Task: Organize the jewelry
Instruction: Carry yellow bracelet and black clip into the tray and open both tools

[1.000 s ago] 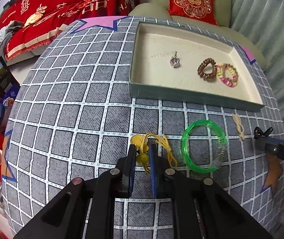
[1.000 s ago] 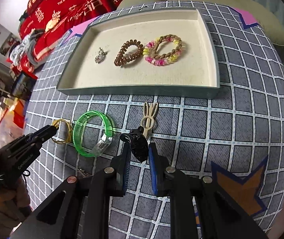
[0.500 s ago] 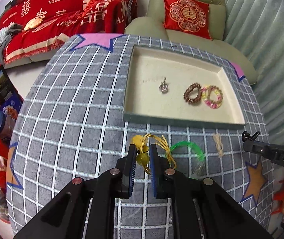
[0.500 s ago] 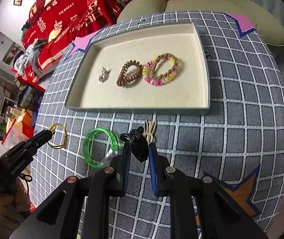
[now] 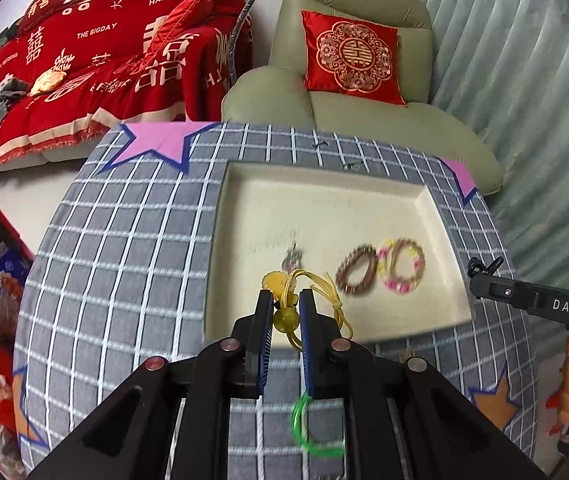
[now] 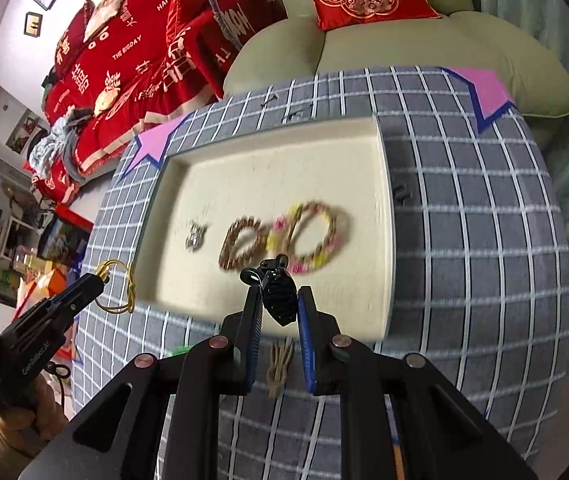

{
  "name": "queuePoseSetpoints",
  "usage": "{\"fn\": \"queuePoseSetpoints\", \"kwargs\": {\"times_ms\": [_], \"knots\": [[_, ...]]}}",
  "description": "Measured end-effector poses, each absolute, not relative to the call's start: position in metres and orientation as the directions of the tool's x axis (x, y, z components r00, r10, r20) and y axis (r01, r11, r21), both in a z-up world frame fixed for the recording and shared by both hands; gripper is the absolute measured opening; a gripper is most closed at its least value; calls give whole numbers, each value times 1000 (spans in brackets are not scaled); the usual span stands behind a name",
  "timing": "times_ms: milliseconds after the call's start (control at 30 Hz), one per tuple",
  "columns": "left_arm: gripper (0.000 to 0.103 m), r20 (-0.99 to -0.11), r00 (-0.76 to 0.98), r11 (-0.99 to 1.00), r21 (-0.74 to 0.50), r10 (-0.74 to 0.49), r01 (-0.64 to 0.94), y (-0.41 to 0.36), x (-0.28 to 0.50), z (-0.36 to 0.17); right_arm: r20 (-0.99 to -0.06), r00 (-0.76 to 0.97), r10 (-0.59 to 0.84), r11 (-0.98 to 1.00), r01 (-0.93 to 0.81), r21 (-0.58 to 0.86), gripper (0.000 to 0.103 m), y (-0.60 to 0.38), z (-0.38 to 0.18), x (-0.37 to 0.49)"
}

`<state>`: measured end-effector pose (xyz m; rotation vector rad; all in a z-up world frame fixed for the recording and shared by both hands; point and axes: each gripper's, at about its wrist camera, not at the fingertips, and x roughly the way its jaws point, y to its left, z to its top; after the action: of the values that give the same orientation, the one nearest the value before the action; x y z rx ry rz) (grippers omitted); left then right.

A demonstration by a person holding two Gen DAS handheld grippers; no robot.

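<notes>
Both grippers loaded over the near edge of the tray, checked cloth table, red-draped sofa room.

Table (image 5: pixel 124 248): grey woven cloth, white grid, pink star patches at far corners. Green leather armchair (image 5: pixel 364 92) with red embroidered cushion behind. Cream felt-lined tray (image 5: pixel 324 208) holds silver pendant (image 6: pixel 195 236), brown coil hair tie (image 5: pixel 355 274), pink-yellow braided ring (image 5: pixel 402 271) near its front edge. Left gripper (image 5: pixel 286 312) clamped on yellow bead-and-cord charm (image 5: pixel 284 314). Right gripper (image 6: pixel 280 308) clamped on black ribbed clip (image 6: pixel 278 300). Green translucent bangle (image 5: pixel 304 424) and beige knot (image 6: pixel 280 364) lie on cloth by the near edge.
</notes>
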<state>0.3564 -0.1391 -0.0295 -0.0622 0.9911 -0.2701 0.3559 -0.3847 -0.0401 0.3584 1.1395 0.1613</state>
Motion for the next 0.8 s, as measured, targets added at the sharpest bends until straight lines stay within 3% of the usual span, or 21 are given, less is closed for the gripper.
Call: {"fn": "queuePoseSetpoints", "kwargs": {"times_ms": [800], "knots": [[23, -875, 464, 982, -61, -139, 180, -172, 415, -94, -892, 377, 249, 951, 79, 298, 19, -390, -84, 432]]}}
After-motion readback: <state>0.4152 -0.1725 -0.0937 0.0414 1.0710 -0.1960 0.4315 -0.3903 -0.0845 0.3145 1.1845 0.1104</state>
